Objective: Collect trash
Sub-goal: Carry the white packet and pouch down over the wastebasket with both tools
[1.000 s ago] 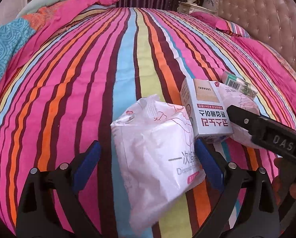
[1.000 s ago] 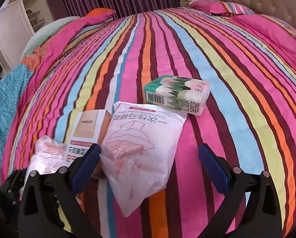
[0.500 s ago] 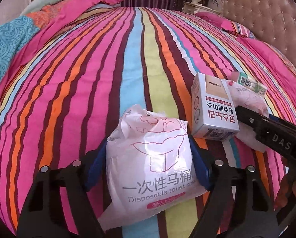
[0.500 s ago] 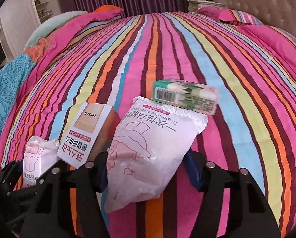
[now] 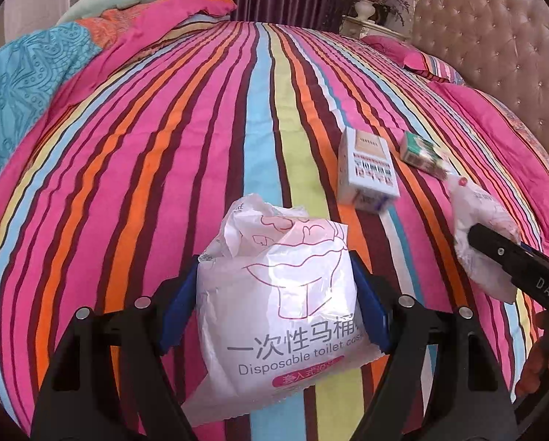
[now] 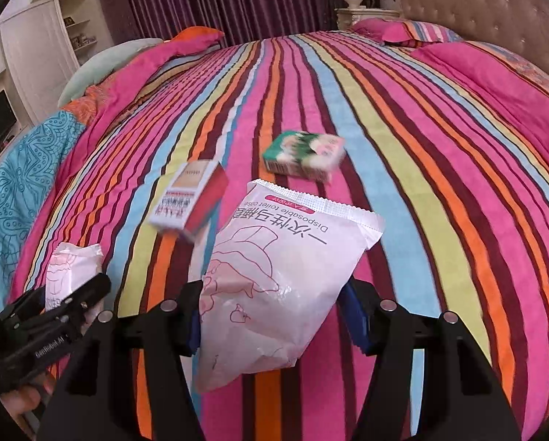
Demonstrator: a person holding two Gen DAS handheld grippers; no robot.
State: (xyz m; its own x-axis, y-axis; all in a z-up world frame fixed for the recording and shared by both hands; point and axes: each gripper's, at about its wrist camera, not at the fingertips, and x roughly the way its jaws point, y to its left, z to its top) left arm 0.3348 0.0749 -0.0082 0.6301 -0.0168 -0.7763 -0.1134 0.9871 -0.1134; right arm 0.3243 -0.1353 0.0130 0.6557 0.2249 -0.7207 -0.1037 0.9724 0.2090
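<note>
Left claw: the left gripper (image 5: 274, 308) is clamped on a crumpled toilet-cover packet (image 5: 278, 294), blue pads pressing its two sides, torn mouth pointing away from the claw.
Right claw: the right gripper (image 6: 274, 316) is squeezed onto a second, flatter packet (image 6: 285, 279), which sticks out ahead of the pads with its sealed serrated edge farthest away.
How they'll handle: thin plastic film, and I'd judge both very light, soft and slick; they buckle rather than resist, so the hold looks secure only while the pads bite across the bulk in the middle.
Where to hold: mid-body, as now; a corner or the torn flap would likely slip or tear.
Still lying ahead: a white carton (image 6: 188, 198) ahead and to the left of the right claw, a green tissue pack (image 6: 303, 156) straight beyond its packet; both rest on the striped bedspread (image 6: 439, 147).
Those two: the carton looks stiff and boxy, so take it across its flat faces; the tissue pack looks squashy, so pinch its short sides.
</note>
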